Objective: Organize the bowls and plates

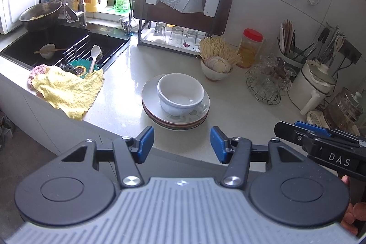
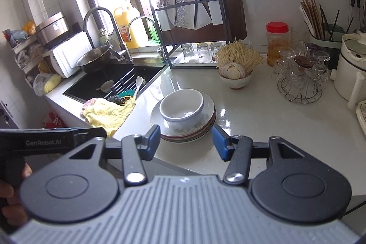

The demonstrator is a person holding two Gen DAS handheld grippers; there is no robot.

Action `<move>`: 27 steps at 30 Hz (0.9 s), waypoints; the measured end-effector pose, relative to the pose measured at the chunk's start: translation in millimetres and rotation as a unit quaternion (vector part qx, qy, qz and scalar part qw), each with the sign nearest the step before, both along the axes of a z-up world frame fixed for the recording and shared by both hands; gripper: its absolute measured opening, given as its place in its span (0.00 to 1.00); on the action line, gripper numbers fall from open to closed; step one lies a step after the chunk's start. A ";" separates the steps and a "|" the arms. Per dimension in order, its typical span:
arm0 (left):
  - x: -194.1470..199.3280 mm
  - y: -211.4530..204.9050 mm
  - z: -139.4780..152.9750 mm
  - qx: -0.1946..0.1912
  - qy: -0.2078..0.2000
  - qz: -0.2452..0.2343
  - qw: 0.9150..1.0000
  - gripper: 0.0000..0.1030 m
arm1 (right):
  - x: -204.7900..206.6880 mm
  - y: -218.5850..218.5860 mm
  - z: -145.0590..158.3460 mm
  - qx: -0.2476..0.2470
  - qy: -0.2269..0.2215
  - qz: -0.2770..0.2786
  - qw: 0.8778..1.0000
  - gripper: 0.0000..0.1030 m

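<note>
Bowl (image 1: pixel 180 94) sits on stacked plates (image 1: pixel 176 117) near counter (image 1: pixel 240 111) front edge. Left tool (image 1: pixel 181 144) and right tool (image 2: pixel 186 141): both wide, empty.

The right gripper (image 1: pixel 320 141), poking in beside the plate stack (image 1: pixel 176 116), carries white letters "DAS" on its black body. From the other side, the left gripper (image 2: pixel 52 141) reads "GenRobot.AI". Behind the stack, the bottle labels by the window and the cleaver's markings are too small to read.
</note>
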State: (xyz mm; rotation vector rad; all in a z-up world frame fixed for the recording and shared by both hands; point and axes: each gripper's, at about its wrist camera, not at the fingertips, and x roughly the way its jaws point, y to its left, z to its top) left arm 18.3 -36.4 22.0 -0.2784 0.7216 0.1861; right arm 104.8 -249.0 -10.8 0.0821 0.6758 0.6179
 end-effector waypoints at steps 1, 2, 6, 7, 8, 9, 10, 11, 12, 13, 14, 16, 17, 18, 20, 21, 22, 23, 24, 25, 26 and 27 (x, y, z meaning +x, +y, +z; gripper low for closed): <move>-1.5 -0.5 0.1 0.000 -0.001 0.000 1.000 0.59 | -1.5 -1.0 0.4 -0.001 -0.001 -0.001 1.000 0.52; -3.0 -0.6 0.8 0.001 -0.003 0.002 1.000 0.59 | -3.2 -2.3 0.8 -0.001 -0.003 -0.001 1.000 0.52; -5.5 -0.4 3.6 0.001 -0.010 0.005 1.000 0.59 | -5.5 -6.5 3.9 0.003 -0.004 -0.005 1.000 0.52; -5.3 -0.5 3.8 0.002 -0.011 0.006 1.000 0.59 | -6.3 -6.8 4.7 0.003 -0.006 -0.006 1.000 0.52; -5.4 -0.8 3.5 0.002 -0.011 0.006 1.000 0.59 | -6.6 -7.0 5.2 0.003 -0.009 -0.006 1.000 0.52; -5.5 -1.4 3.3 0.002 -0.010 0.004 1.000 0.59 | -6.6 -7.0 5.4 0.005 -0.011 -0.006 1.000 0.52; -5.7 -2.6 2.7 0.003 -0.010 0.002 1.000 0.59 | -6.6 -7.1 4.9 0.007 -0.012 -0.005 1.000 0.52; -5.9 -3.1 1.7 0.003 -0.008 0.002 1.000 0.59 | -5.6 -6.4 3.8 0.008 -0.012 -0.005 1.000 0.52; -6.2 -3.5 0.8 0.003 -0.007 0.001 1.000 0.59 | -4.9 -5.7 2.4 0.008 -0.010 -0.005 1.000 0.52; -6.0 -3.7 0.2 0.003 -0.005 0.000 1.000 0.59 | -4.3 -4.8 0.9 0.008 -0.008 -0.004 1.000 0.52; -5.8 -4.1 -0.2 0.004 -0.002 0.000 1.000 0.59 | -4.5 -3.7 -0.6 0.007 -0.005 -0.003 1.000 0.52; -6.6 -4.2 -0.2 0.004 -0.001 0.000 1.000 0.59 | -5.0 -3.1 -2.3 0.009 0.003 -0.003 1.000 0.52; -7.2 -4.8 -0.7 0.006 -0.001 0.000 1.000 0.59 | -6.3 -3.0 -2.8 0.012 0.004 -0.001 1.000 0.52; -7.7 -5.4 -1.1 0.007 0.000 0.003 1.000 0.59 | -8.3 -2.8 -3.4 0.013 0.003 0.001 1.000 0.52; -9.3 -6.8 -0.2 0.005 -0.001 0.004 1.000 0.59 | -10.3 -1.3 -3.5 0.005 0.007 0.003 1.000 0.52; -8.8 -7.9 0.8 0.008 0.000 -0.001 1.000 0.59 | -11.5 -1.0 -1.8 0.003 0.010 0.003 1.000 0.52; -8.8 -9.1 2.3 0.012 0.000 -0.006 1.000 0.59 | -12.8 -2.1 0.7 0.006 0.011 0.001 1.000 0.52; -9.4 -9.5 3.8 0.015 -0.003 -0.008 1.000 0.59 | -13.8 -2.6 3.0 0.009 0.012 -0.001 1.000 0.52; -9.7 -9.2 4.6 0.015 -0.005 -0.007 1.000 0.59 | -14.0 -2.4 4.7 0.010 0.014 0.001 1.000 0.52; -8.8 -9.6 4.6 0.015 -0.002 -0.004 1.000 0.59 | -14.3 -0.7 6.2 0.007 0.012 0.003 1.000 0.52; -9.9 -9.5 4.8 0.011 -0.002 -0.004 1.000 0.59 | -14.1 0.3 8.0 0.002 0.010 0.000 1.000 0.52; -11.8 -9.6 5.5 0.009 -0.005 -0.006 1.000 0.59 | -13.7 -0.1 9.4 0.006 0.009 -0.003 1.000 0.52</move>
